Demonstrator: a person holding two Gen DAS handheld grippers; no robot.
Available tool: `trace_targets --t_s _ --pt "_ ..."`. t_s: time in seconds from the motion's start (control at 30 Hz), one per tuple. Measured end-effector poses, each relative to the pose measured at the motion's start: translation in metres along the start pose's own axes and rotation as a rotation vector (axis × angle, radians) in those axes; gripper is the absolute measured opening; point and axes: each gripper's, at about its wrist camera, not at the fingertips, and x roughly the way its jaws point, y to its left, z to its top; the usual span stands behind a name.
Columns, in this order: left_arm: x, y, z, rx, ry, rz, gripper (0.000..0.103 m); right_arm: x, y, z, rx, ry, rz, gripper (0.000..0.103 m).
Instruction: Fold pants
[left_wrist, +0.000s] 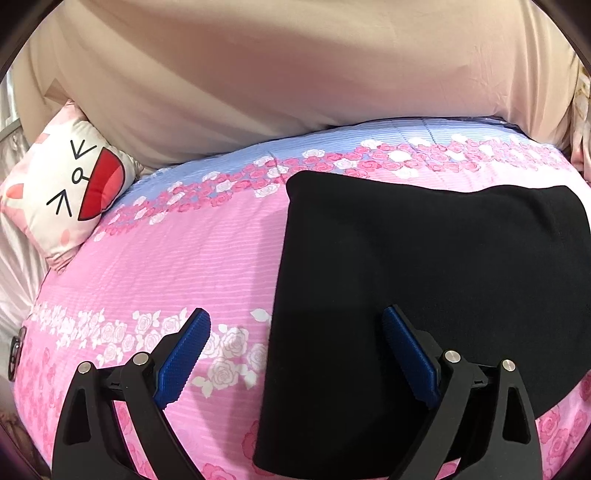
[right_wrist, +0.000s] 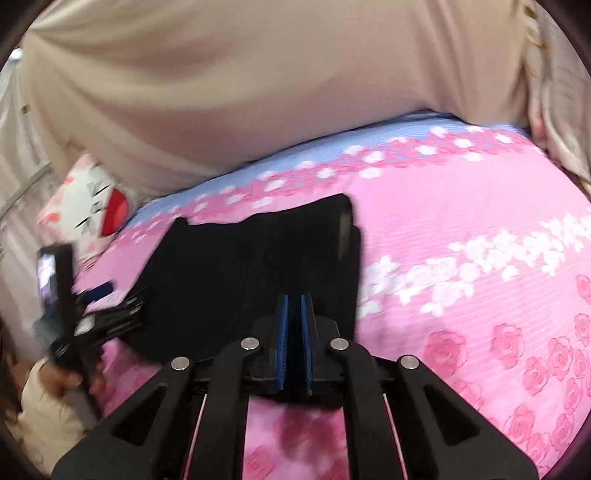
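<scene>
The black pants lie folded into a rectangle on the pink rose-print bedspread. My left gripper is open wide above the pants' left near edge, one blue pad over the bedspread, the other over the cloth, holding nothing. In the right wrist view the pants lie ahead, blurred. My right gripper has its pads almost together at the pants' near edge; I cannot tell whether cloth is between them. The left gripper shows at the left, held by a hand.
A white cartoon-face pillow lies at the bed's far left. A beige sheet-covered headboard or bedding rises behind the bed. Pale curtain shows at the far right.
</scene>
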Motion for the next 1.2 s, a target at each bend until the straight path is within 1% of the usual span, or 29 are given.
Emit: trace_targets --t_s 0.03,0.07,0.1,0.13,0.2,0.23,0.27,0.3,0.33,0.37,0.4,0.47,0.57,0.67,0.73,0.77,0.8,0.87,0.93,1.0,1.03,1.07,1.1,1.13,1.17,1.2 --pt "-0.001 -0.001 0.0 -0.001 0.0 0.004 0.092 0.008 -0.003 -0.007 -0.018 0.038 -0.034 0.006" --pt "-0.002 -0.001 0.0 -0.001 -0.001 0.006 0.092 0.011 -0.007 -0.015 -0.04 0.036 -0.041 0.006" --pt "-0.006 0.0 0.001 -0.004 -0.001 0.003 0.092 0.006 -0.012 -0.018 -0.024 0.014 -0.024 0.006" --pt "-0.01 0.003 0.001 -0.013 -0.004 -0.003 0.092 -0.001 -0.015 -0.017 0.004 0.014 -0.02 0.006" --pt "-0.021 0.011 0.004 -0.038 -0.021 -0.024 0.092 -0.019 -0.019 -0.013 0.02 -0.024 -0.04 0.007" --pt "-0.025 0.016 0.005 -0.051 -0.026 -0.036 0.092 -0.029 -0.023 -0.01 0.018 -0.041 -0.06 0.01" --pt "-0.028 0.023 0.005 -0.071 -0.025 -0.063 0.092 -0.036 -0.025 -0.01 0.024 -0.049 -0.068 0.02" --pt "-0.029 0.028 0.005 -0.088 -0.017 -0.09 0.092 -0.041 -0.03 -0.01 0.038 -0.06 -0.08 0.041" --pt "-0.029 0.033 0.005 -0.108 -0.006 -0.122 0.092 -0.044 -0.034 -0.009 0.051 -0.071 -0.092 0.053" --pt "-0.028 0.038 0.004 -0.128 0.004 -0.158 0.092 -0.048 -0.039 -0.011 0.06 -0.08 -0.102 0.058" --pt "-0.026 0.044 0.003 -0.151 0.021 -0.188 0.092 -0.047 -0.041 -0.012 0.066 -0.076 -0.102 0.058" --pt "-0.022 0.052 -0.001 -0.179 0.043 -0.216 0.092 -0.047 -0.051 -0.019 0.107 -0.068 -0.067 0.058" --pt "-0.017 0.058 -0.007 -0.208 0.071 -0.25 0.092 -0.031 -0.062 -0.025 0.207 -0.032 0.048 0.058" --pt "-0.011 0.057 -0.009 -0.228 0.105 -0.277 0.092 -0.014 -0.064 -0.03 0.267 0.012 0.11 0.058" --pt "-0.01 0.055 -0.012 -0.246 0.117 -0.311 0.092 -0.007 -0.062 -0.032 0.289 0.025 0.16 0.058" --pt "-0.01 0.052 -0.013 -0.245 0.122 -0.32 0.092 -0.006 -0.061 -0.032 0.294 0.03 0.174 0.059" --pt "-0.009 0.047 -0.013 -0.232 0.126 -0.329 0.092 -0.004 -0.06 -0.032 0.301 0.032 0.187 0.063" --pt "-0.006 0.038 -0.012 -0.196 0.136 -0.31 0.092 0.003 -0.056 -0.031 0.309 0.051 0.208 0.07" --pt "0.0 0.028 -0.013 -0.171 0.161 -0.318 0.092 0.011 -0.053 -0.031 0.325 0.074 0.229 0.07" --pt "0.008 0.023 -0.014 -0.175 0.199 -0.338 0.093 0.02 -0.048 -0.033 0.315 0.081 0.198 0.07" --pt "0.012 0.023 -0.015 -0.196 0.212 -0.347 0.093 0.022 -0.045 -0.033 0.303 0.075 0.186 0.069" --pt "0.015 0.024 -0.015 -0.223 0.228 -0.379 0.089 0.024 -0.043 -0.033 0.296 0.074 0.171 0.064" --pt "0.017 0.026 -0.015 -0.246 0.242 -0.422 0.079 0.025 -0.043 -0.033 0.292 0.076 0.163 0.056" --pt "0.015 0.026 -0.015 -0.251 0.244 -0.424 0.075 0.024 -0.045 -0.032 0.297 0.074 0.166 0.052" --pt "0.013 0.026 -0.015 -0.243 0.243 -0.429 0.072 0.023 -0.047 -0.032 0.317 0.071 0.194 0.042" --pt "0.009 0.024 -0.014 -0.224 0.236 -0.432 0.064 0.023 -0.048 -0.032 0.324 0.074 0.209 0.04"
